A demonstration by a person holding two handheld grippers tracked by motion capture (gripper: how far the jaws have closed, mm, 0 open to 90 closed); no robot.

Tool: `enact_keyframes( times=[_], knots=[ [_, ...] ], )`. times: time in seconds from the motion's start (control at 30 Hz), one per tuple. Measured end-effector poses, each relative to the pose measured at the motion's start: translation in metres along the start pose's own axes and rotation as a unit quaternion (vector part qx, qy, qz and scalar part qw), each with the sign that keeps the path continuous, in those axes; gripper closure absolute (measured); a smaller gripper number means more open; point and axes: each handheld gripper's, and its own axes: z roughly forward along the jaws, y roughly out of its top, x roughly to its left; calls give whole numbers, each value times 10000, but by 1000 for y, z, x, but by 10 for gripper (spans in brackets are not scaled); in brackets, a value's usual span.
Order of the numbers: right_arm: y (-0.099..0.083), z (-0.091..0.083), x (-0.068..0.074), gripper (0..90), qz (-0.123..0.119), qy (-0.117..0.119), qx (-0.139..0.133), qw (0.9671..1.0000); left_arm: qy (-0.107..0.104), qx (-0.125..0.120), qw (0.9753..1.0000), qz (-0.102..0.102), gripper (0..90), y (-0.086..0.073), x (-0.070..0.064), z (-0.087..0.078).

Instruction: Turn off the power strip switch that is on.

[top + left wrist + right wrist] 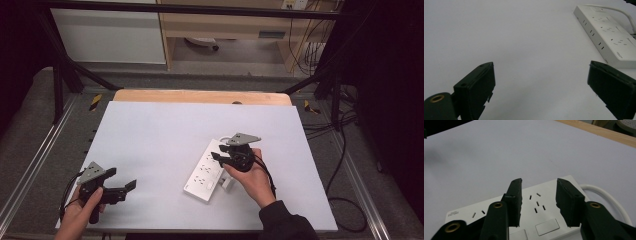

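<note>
High view: two grippers are seen, one held in each hand, over one white-covered desk (pixel 150 135). The left gripper (pixel 126 187) is held low at about 7 o'clock on the desk, its jaws spread wide and pointed toward 3 o'clock, with nothing between them. The right hand (pixel 255 180) is brought in from 5 o'clock, and the right gripper (pixel 218 159) is held over the one white power strip (pixel 202 172), which lies just right of the desk's centre, its length running from 7 to 1 o'clock.

Left gripper view: the two black jaws are seen far apart, bare desk lying between them. The power strip (pixel 606 35) is found at 2 o'clock, well apart from the jaws, with a white cable (pixel 619 11) leaving its far end.

Right gripper view: the jaws are seen partly spread, clamping nothing, poised above the power strip (pixel 536 205). One group of socket slots (pixel 537 202) lies between them, and two rectangular switches (pixel 547 227) are seen at 6 o'clock. One white cable (pixel 606 195) curves off at 3 o'clock.
</note>
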Motion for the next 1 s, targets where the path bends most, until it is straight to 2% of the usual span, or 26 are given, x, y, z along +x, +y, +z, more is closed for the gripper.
enact_keyframes(
  times=[0.13,0.27,0.5,0.73,0.87,1.0],
  knots=[
    [1,0,0,426,26,-80,40,10000,-2,-6,10000,-14,76,0,0,0],
    [3,1,0,249,102,-242,102,9996,-3,-3,10000,-2,76,0,0,0],
    [6,1,-1,76,203,-300,160,9992,-27,-16,10000,34,76,-1,-1,-1],
    [10,-1,0,34,174,-246,90,9995,-25,-38,10000,57,76,0,-2,-2],
    [11,-2,3,31,-44,-169,103,9998,-18,-34,10000,62,76,0,-2,-2],
    [10,-3,5,29,-290,-284,0,9992,-21,-48,10000,55,76,-1,-1,-3]
  ],
)
